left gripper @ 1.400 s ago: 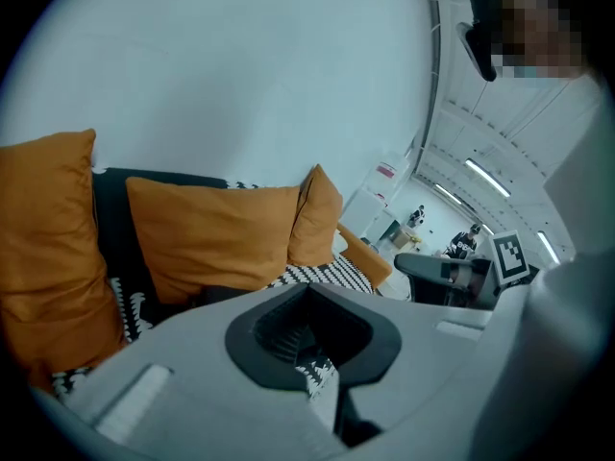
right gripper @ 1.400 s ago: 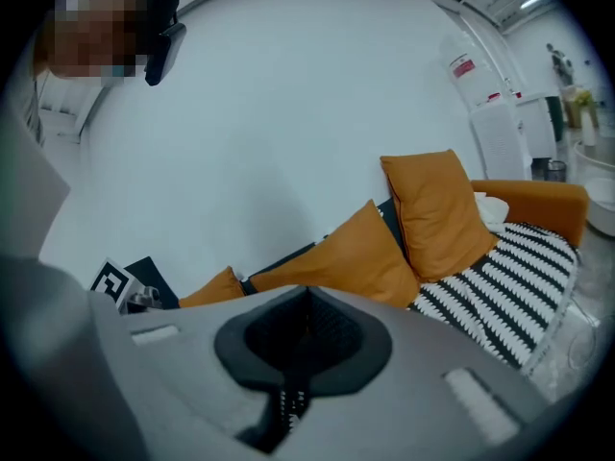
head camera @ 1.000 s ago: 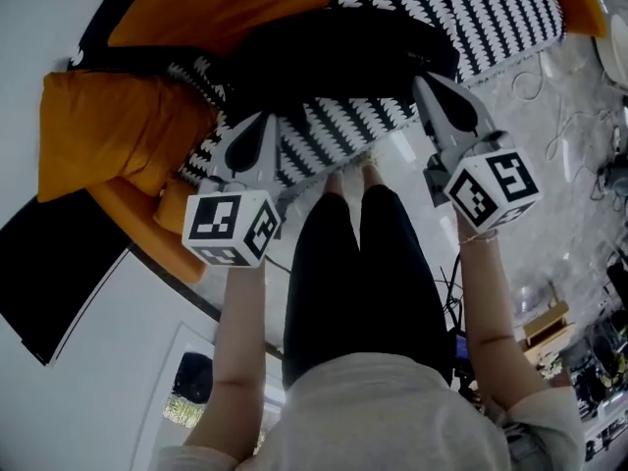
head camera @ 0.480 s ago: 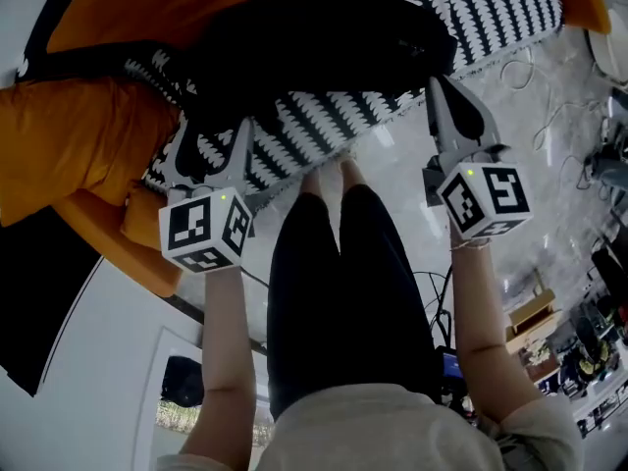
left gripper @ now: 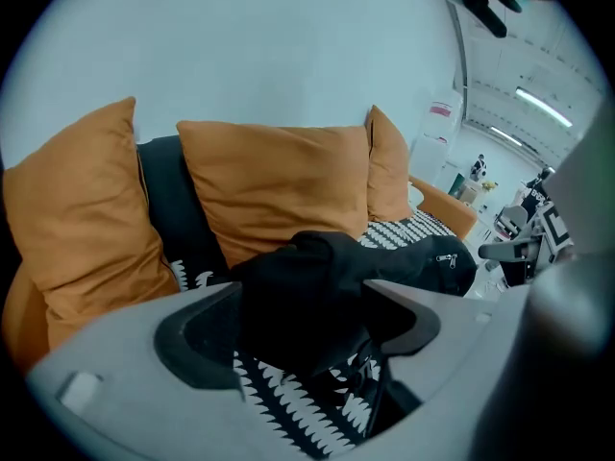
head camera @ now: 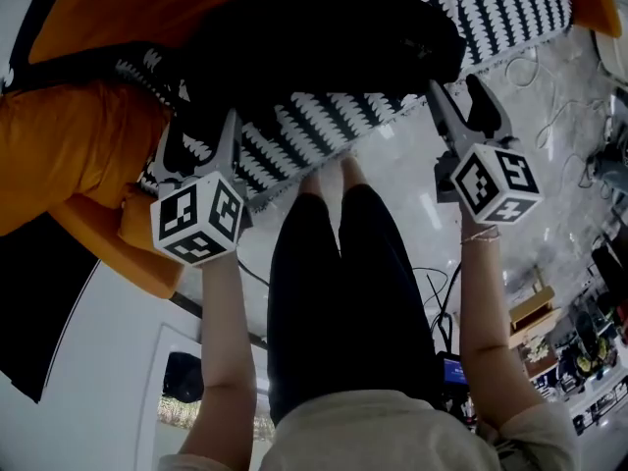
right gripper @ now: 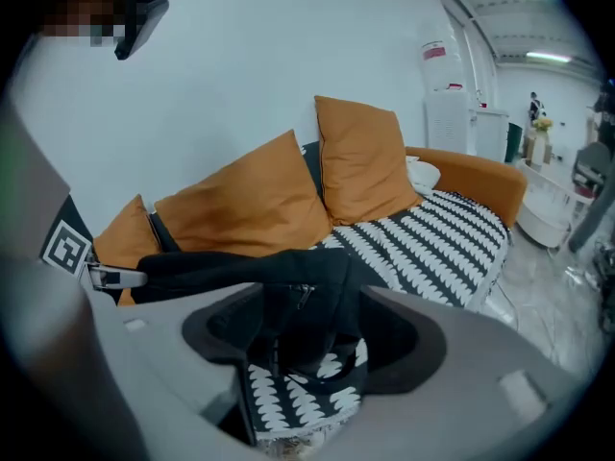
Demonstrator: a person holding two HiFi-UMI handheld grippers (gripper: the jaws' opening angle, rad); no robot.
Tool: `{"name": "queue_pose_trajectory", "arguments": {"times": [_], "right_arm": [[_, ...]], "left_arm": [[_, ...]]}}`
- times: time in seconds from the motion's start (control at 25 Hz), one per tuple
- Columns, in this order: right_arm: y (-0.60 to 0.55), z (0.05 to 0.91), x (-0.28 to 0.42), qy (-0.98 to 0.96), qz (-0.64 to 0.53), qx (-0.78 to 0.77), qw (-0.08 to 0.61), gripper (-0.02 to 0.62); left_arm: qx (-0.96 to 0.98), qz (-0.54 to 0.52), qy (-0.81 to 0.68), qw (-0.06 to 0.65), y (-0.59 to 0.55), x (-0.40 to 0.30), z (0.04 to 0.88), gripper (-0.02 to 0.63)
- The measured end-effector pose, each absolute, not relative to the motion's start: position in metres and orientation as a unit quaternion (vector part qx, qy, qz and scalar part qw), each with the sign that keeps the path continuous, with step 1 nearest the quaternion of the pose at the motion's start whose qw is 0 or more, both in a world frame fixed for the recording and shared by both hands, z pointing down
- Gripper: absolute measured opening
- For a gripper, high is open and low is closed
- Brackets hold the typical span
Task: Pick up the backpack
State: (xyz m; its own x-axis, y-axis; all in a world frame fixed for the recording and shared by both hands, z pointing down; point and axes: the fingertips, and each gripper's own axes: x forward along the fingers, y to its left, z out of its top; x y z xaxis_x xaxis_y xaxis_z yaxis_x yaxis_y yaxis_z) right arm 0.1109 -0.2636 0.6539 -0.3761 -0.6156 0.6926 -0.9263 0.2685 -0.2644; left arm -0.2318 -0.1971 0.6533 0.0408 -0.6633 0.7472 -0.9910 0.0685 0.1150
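while the backpack [head camera: 324, 47] lies on the sofa [head camera: 491, 8], the left gripper [head camera: 201, 130] and right gripper [head camera: 453, 86] have just opened their jaws wide around it.

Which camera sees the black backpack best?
The left gripper view: the backpack sits close and centred, its zipper pull visible. The head view shows a dark lump from above; the right gripper view, a thin strip.

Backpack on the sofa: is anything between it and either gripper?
Nothing visible. The left gripper and right gripper have just been opening their jaws, and each pair frames an end of the black backpack, not yet gripped.
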Motion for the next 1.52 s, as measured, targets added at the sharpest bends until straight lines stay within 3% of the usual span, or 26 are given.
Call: {"name": "queue_pose_trajectory", "arguments": {"times": [0.56, 0.92, 1.16, 1.52], "right_arm": [[-0.293, 0.709, 0.118, -0.721, 0.382, 0.537, 0.215, 0.302], [-0.293, 0.721, 0.097, -0.725, 0.379, 0.531, 0.220, 0.282], [-0.288, 0.725, 0.078, -0.748, 0.384, 0.497, 0.214, 0.082], [-0.282, 0.704, 0.055, -0.774, 0.385, 0.457, 0.208, 0.052]], "left_arm": [[0.628, 0.259, -0.648, 0.346, -0.209, -0.223, 0.692, 0.364], [0.635, 0.258, -0.624, 0.375, -0.211, -0.221, 0.707, 0.190], [0.637, 0.244, -0.616, 0.395, -0.213, -0.209, 0.712, 0.124], [0.670, 0.232, -0.578, 0.403, -0.219, -0.186, 0.689, 0.072]]}}
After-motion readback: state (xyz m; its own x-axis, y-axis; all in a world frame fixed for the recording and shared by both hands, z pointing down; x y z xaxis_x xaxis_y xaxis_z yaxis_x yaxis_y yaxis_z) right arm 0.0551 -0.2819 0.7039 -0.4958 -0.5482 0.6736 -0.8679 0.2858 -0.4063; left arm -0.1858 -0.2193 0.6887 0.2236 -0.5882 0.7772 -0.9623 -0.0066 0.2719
